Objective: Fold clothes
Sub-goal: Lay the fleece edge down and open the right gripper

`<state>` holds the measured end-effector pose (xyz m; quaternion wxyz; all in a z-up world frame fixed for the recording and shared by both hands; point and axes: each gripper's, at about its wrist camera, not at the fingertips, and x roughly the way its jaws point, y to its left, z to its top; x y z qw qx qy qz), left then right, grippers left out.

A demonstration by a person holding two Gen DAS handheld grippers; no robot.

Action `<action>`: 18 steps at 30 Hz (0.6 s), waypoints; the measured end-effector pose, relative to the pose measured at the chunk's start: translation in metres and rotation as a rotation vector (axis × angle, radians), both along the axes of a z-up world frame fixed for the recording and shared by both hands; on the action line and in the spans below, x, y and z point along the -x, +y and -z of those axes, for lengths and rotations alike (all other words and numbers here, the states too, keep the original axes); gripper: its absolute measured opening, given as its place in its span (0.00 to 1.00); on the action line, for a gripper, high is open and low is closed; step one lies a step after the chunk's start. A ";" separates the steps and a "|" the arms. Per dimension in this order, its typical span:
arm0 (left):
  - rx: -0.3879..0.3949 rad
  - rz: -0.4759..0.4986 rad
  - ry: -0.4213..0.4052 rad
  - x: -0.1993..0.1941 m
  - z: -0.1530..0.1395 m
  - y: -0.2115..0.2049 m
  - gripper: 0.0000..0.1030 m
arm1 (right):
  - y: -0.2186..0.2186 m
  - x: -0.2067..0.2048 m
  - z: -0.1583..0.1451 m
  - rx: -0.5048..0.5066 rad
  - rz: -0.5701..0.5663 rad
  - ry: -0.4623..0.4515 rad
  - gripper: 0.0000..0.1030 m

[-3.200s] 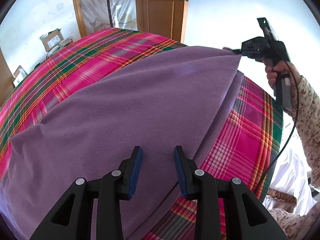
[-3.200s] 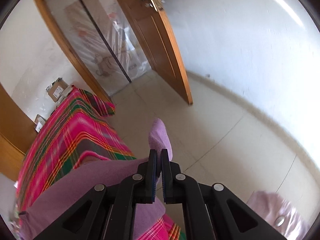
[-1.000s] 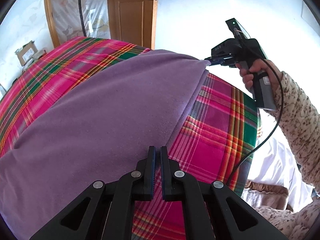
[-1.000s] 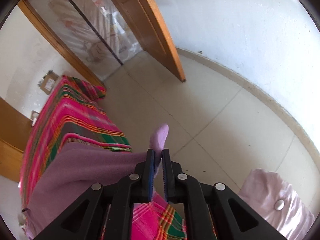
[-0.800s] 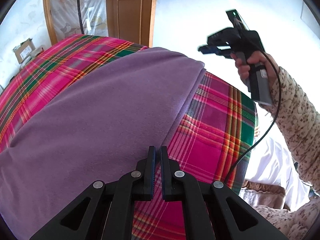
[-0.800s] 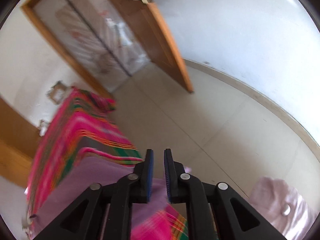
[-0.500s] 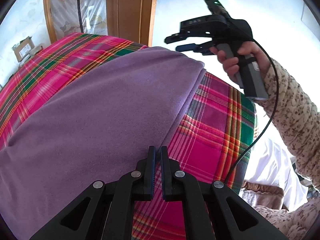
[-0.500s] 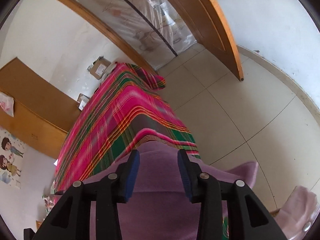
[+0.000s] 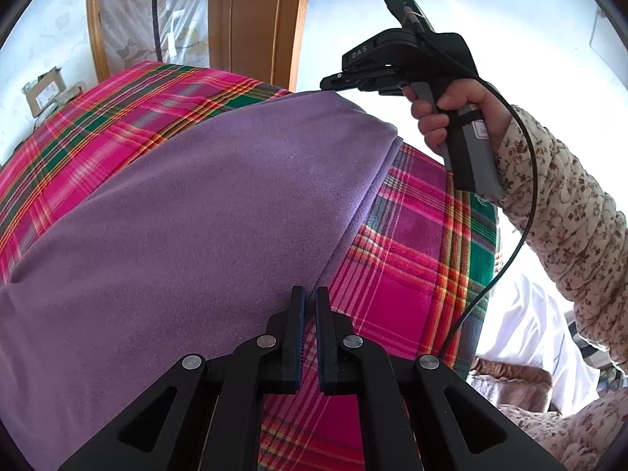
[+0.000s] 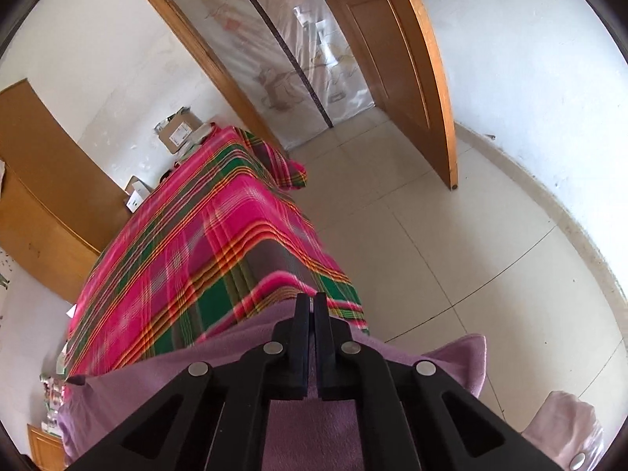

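Plaid bedcover, open wooden door, cardboard boxes

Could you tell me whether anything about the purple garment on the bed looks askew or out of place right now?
Yes: one corner of the purple garment juts past the edge of the plaid bedcover and hangs over the floor. The rest lies smooth.

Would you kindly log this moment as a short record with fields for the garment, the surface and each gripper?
garment: purple fleece garment, spread flat
surface: pink and green plaid bedcover, beneath the garment
left gripper: shut at the garment's near edge; grip unclear
right gripper: jaws just closed, over the garment's far edge; whether fabric is pinched cannot be told
background: wooden door
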<state>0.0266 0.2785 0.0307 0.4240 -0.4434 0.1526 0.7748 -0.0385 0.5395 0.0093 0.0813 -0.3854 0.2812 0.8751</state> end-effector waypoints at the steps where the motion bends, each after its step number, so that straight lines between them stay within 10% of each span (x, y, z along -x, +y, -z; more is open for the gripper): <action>1: -0.001 -0.001 -0.001 0.000 0.000 0.000 0.05 | -0.002 0.002 -0.001 -0.019 0.000 -0.004 0.02; 18: -0.020 -0.011 -0.018 0.003 0.001 -0.004 0.06 | -0.008 -0.010 -0.005 -0.091 0.030 -0.018 0.02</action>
